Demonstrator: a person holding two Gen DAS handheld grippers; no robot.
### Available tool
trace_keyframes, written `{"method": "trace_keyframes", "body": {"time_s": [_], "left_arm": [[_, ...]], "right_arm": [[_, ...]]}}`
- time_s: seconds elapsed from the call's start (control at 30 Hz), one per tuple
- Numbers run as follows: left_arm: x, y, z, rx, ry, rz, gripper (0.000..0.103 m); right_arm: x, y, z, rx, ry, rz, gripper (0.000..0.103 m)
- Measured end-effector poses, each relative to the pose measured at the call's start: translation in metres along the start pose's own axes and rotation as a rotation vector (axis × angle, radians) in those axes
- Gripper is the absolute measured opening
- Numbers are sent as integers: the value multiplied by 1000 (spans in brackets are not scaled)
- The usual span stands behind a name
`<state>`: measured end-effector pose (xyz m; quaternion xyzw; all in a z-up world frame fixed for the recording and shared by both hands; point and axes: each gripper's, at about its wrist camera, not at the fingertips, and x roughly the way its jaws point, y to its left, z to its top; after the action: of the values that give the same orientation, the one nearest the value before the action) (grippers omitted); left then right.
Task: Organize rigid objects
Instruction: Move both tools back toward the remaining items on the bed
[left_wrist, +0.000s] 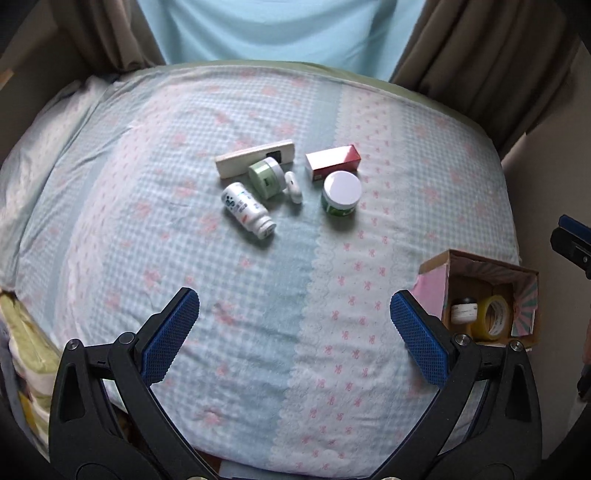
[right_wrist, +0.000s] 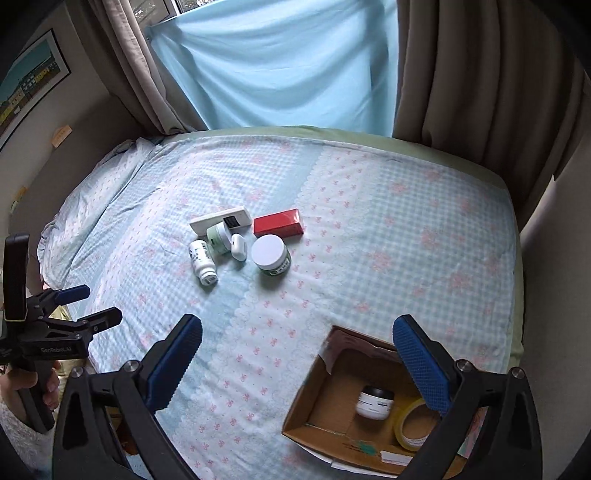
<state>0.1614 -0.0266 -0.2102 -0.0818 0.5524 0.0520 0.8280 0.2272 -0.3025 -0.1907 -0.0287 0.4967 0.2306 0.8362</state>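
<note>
A cluster lies mid-bed: a white remote (left_wrist: 255, 158) (right_wrist: 221, 220), a pale green jar (left_wrist: 265, 178) (right_wrist: 218, 238) on its side, a white pill bottle (left_wrist: 248, 210) (right_wrist: 202, 262) on its side, a white earbud case (left_wrist: 293, 187) (right_wrist: 239, 247), a red box (left_wrist: 332, 161) (right_wrist: 279, 227) and a white-lidded green jar (left_wrist: 341, 194) (right_wrist: 270, 255). A cardboard box (left_wrist: 432, 264) (right_wrist: 314, 391) holds a small white jar (left_wrist: 464, 311) (right_wrist: 374, 401) and a yellow tape roll (left_wrist: 493, 317) (right_wrist: 413, 430). My left gripper (left_wrist: 294, 319) (right_wrist: 98, 304) is open and empty. My right gripper (right_wrist: 297, 347) is open above the box.
The checked bedsheet (left_wrist: 258, 295) covers the bed. A pillow (left_wrist: 40, 155) lies at the left. Brown curtains (right_wrist: 480, 74) and a blue cloth (right_wrist: 280, 62) hang behind. A folded yellow blanket (left_wrist: 26, 343) lies at the bed's near left edge.
</note>
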Motion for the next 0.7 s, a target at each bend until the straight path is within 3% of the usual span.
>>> {"method": "trace_keyframes", "body": {"time_s": [0.33,0.7], "left_arm": [[35,74,30,-196,6,-33,103],[120,121,62,-371,102,-84,103]], "right_arm": [[69,76,73,-102,62,65,103],[183,135,139,-193,215,106,103]]}}
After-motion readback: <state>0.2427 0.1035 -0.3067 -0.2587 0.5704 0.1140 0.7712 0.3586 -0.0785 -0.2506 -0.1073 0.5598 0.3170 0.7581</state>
